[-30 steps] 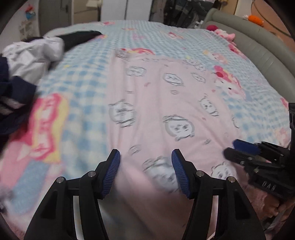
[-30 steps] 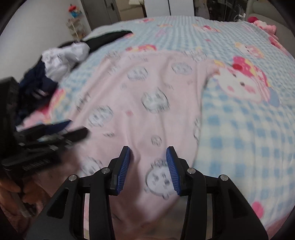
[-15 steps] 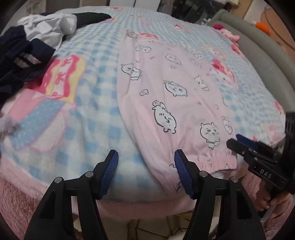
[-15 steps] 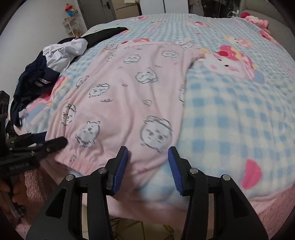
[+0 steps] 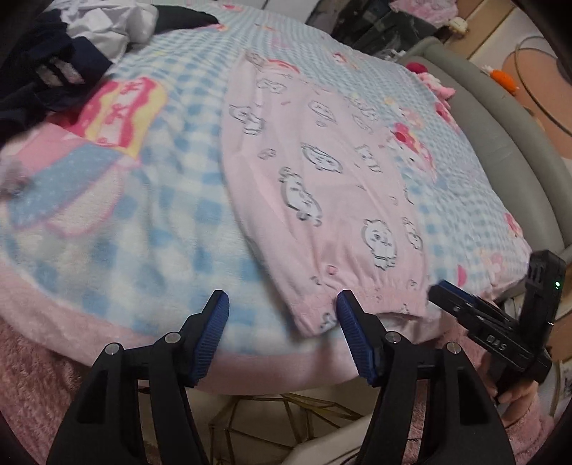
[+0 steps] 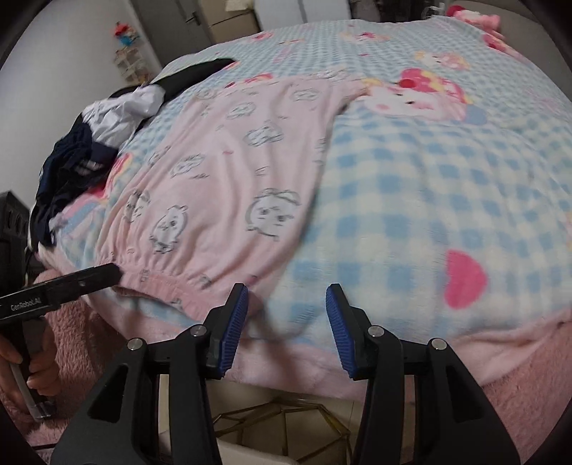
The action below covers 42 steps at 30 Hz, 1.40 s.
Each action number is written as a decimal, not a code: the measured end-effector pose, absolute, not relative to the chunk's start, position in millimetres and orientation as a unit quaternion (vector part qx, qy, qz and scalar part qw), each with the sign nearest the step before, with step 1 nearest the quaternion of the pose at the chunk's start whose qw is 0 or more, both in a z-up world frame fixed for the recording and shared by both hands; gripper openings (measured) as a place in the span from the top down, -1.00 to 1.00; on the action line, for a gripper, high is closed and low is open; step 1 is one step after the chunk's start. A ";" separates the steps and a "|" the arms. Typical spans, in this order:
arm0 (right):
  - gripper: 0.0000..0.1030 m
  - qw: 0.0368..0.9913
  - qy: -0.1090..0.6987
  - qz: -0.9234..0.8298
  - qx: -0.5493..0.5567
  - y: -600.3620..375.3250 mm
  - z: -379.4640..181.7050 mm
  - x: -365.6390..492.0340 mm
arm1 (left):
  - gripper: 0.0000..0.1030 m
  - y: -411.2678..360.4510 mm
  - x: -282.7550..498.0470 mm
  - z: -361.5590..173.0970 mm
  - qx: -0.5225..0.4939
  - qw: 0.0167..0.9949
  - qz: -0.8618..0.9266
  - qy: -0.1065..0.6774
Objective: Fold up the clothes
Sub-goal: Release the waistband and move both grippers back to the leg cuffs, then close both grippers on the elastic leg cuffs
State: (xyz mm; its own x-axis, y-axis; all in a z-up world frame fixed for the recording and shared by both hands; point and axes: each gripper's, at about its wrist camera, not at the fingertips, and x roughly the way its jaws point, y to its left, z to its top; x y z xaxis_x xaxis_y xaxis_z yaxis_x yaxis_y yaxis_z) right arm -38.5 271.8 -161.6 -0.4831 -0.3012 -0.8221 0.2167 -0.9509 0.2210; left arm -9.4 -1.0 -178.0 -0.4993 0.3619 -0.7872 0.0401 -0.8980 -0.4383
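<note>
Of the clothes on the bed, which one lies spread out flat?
The pink garment with cartoon faces lies flat down the middle of the bed. The dark navy clothes and the white garment are crumpled in a heap at the far left.

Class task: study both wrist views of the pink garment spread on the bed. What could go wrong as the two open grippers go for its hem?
1. The pink garment hem lies flush on the fluffy checked blanket; the left gripper or right gripper may pinch blanket too.
2. The hem sits at the bed's edge, so a one-sided grab could drag it off.
</note>
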 end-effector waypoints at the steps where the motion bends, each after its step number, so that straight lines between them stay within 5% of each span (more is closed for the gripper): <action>1: 0.10 0.154 -0.056 -0.859 0.486 277.4 -161.1 -37.1 | -0.26 -3.5 -8.5 -178.7 -0.490 0.099 0.839 -0.214; 5: 0.10 0.198 -0.104 -0.846 0.485 287.1 -158.3 -34.0 | -0.26 -11.3 -5.2 -184.4 -0.476 0.148 0.819 -0.284; 16: 0.10 0.255 -0.087 -0.827 0.494 253.8 -164.3 -32.0 | -0.22 -9.5 -16.8 -197.8 -0.473 0.180 0.799 -0.326; 31: 0.48 0.288 -0.125 -0.806 0.502 244.1 -169.7 -49.7 | -0.17 -3.2 -34.9 -199.9 -0.461 0.231 0.789 -0.334; 42: 0.36 0.260 -0.167 -0.783 0.540 250.3 -199.0 -68.9 | -0.17 1.8 -47.6 -223.3 -0.501 0.208 0.773 -0.328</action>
